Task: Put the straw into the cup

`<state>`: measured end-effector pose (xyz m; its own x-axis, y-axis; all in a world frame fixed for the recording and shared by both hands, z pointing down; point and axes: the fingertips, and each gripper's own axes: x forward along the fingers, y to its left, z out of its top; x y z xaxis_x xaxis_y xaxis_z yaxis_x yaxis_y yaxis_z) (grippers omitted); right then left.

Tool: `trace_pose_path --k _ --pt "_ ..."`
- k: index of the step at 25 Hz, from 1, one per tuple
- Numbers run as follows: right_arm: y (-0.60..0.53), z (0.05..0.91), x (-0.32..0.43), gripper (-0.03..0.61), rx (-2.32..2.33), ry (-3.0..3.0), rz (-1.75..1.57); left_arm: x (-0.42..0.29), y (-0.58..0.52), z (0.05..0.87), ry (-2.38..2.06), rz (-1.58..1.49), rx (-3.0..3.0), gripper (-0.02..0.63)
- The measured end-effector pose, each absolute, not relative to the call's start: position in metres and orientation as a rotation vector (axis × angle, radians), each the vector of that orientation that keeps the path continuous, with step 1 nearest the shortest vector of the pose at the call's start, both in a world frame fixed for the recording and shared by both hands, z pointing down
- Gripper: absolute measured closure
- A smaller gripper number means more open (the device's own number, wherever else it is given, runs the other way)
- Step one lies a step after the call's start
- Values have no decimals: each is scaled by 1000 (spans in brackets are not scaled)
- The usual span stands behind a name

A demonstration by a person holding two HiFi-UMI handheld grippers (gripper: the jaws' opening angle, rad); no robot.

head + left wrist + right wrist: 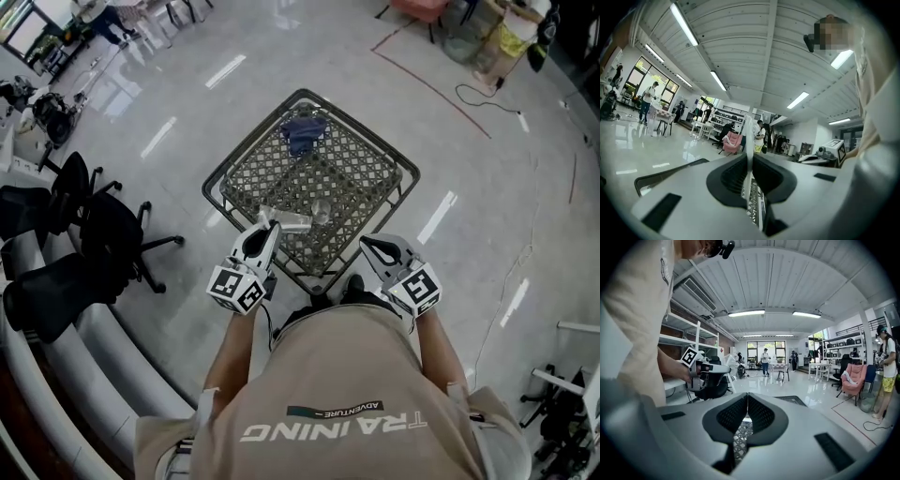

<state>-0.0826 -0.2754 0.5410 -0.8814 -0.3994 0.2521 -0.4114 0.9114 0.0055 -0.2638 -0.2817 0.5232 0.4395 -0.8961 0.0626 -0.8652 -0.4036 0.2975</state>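
Note:
My left gripper [265, 228] is shut on a thin white straw [289, 222], held over the near edge of the metal lattice table [370, 155]. In the left gripper view the straw [749, 136] stands up between the closed jaws of the left gripper [750, 159]. A small clear cup [322, 213] stands on the lattice just right of the straw's tip. My right gripper [372, 245] is shut on nothing, to the right of the cup, at the table's near corner. In the right gripper view its jaws [747, 398] meet, and the left gripper [704, 371] shows at left.
A blue cloth [305, 131] lies at the table's far end. Black office chairs [98, 230] stand to the left on the glossy floor. A pink chair [855, 376] and people stand far off in the room.

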Motion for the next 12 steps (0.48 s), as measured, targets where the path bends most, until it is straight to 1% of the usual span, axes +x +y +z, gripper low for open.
trace_pose_path --k 7,12 --pt "-311 532 -78 560 572 -2850 54 -247 -310 522 -1519 -133 2428 568" --pt "-329 536 -68 560 596 -2855 49 -239 -342 530 -1500 -64 2465 568"
